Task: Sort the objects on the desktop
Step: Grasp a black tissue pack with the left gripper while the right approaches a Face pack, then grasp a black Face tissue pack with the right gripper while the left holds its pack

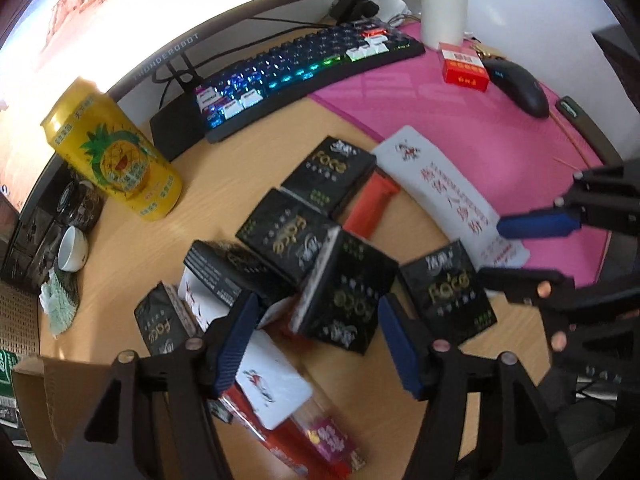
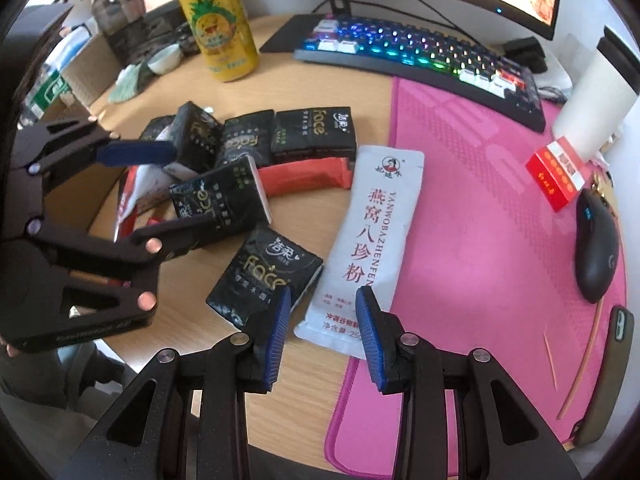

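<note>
Several black "Face" tissue packs lie heaped on the wooden desk. My left gripper hangs over the heap, open, with one tilted black pack between its wide-set pads and neither pad pressing on it. The right wrist view shows the left gripper over the same heap. A long white sachet lies half on the pink mat. My right gripper is open above its near end, beside another black pack. A red sachet lies under the packs.
A yellow pineapple can stands at the left, with a small white cup nearby. A lit keyboard and monitor fill the back. A red box, black mouse and white tumbler sit on the mat. A cardboard box is at lower left.
</note>
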`<control>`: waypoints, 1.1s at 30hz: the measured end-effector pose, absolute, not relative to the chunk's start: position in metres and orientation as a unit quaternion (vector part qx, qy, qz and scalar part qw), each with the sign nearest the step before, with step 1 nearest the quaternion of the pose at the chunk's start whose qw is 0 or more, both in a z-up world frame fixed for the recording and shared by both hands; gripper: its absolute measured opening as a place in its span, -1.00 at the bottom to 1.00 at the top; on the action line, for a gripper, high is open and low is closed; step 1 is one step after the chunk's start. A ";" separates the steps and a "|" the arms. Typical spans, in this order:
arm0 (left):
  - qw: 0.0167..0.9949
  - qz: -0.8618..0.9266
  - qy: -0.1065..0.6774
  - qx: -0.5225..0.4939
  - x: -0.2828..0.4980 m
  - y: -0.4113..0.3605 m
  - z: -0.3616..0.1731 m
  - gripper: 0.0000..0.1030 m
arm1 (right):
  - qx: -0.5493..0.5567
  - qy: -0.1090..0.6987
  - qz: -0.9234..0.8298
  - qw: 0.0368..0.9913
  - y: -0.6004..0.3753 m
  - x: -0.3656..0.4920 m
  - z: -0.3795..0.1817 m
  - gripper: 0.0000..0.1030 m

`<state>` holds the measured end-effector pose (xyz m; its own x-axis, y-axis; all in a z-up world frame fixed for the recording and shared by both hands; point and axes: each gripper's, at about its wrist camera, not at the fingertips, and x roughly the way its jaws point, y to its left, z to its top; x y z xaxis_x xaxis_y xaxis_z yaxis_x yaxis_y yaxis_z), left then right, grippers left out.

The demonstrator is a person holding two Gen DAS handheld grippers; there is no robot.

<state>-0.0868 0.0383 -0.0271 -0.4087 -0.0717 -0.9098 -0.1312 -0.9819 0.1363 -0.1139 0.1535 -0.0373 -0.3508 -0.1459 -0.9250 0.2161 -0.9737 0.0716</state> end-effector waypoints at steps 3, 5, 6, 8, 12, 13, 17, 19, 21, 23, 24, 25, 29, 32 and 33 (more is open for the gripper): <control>0.063 0.826 0.076 -0.555 -0.076 0.042 -0.026 0.06 | 0.557 0.029 -0.823 0.106 0.156 -0.114 -0.035 -0.31; 0.072 0.823 0.072 -0.559 -0.071 0.043 -0.027 0.04 | 0.556 0.026 -0.825 0.103 0.158 -0.113 -0.034 -0.31; 0.067 0.825 0.071 -0.556 -0.071 0.042 -0.026 0.04 | 0.555 0.026 -0.825 0.103 0.158 -0.112 -0.033 -0.31; 0.059 0.829 0.058 -0.553 -0.073 0.035 -0.025 0.04 | 0.555 0.028 -0.825 0.103 0.156 -0.112 -0.033 -0.31; 0.058 0.828 0.042 -0.557 -0.084 0.031 -0.029 0.04 | 0.557 0.026 -0.823 0.108 0.154 -0.112 -0.035 -0.31; 0.057 0.825 0.045 -0.560 -0.087 0.034 -0.033 0.04 | 0.557 0.025 -0.823 0.108 0.154 -0.111 -0.035 -0.31; 0.065 0.818 0.056 -0.569 -0.096 0.045 -0.044 0.04 | 0.557 0.019 -0.824 0.102 0.160 -0.110 -0.036 -0.30; 0.061 0.814 0.063 -0.574 -0.099 0.048 -0.051 -0.02 | 0.559 0.016 -0.823 0.099 0.163 -0.110 -0.037 -0.30; 0.060 0.815 0.059 -0.574 -0.097 0.048 -0.050 -0.25 | 0.562 0.014 -0.821 0.099 0.164 -0.110 -0.039 -0.30; 0.067 0.808 0.041 -0.584 -0.094 0.045 -0.052 -0.59 | 0.564 0.016 -0.819 0.102 0.161 -0.110 -0.040 -0.30; 0.062 0.807 0.031 -0.586 -0.089 0.043 -0.052 -0.59 | 0.562 0.016 -0.820 0.104 0.160 -0.110 -0.039 -0.30; 0.057 0.807 0.024 -0.588 -0.083 0.040 -0.052 -0.60 | 0.561 0.015 -0.821 0.105 0.158 -0.110 -0.039 -0.30; 0.038 0.806 -0.001 -0.591 -0.059 0.032 -0.052 -0.60 | 0.555 0.002 -0.824 0.118 0.146 -0.115 -0.036 -0.31; 0.012 0.809 -0.010 -0.588 -0.041 0.028 -0.052 -0.60 | 0.556 0.003 -0.823 0.117 0.132 -0.123 -0.040 -0.30; 0.012 0.809 -0.013 -0.588 -0.038 0.027 -0.052 -0.60 | 0.554 0.010 -0.824 0.114 0.126 -0.126 -0.044 -0.29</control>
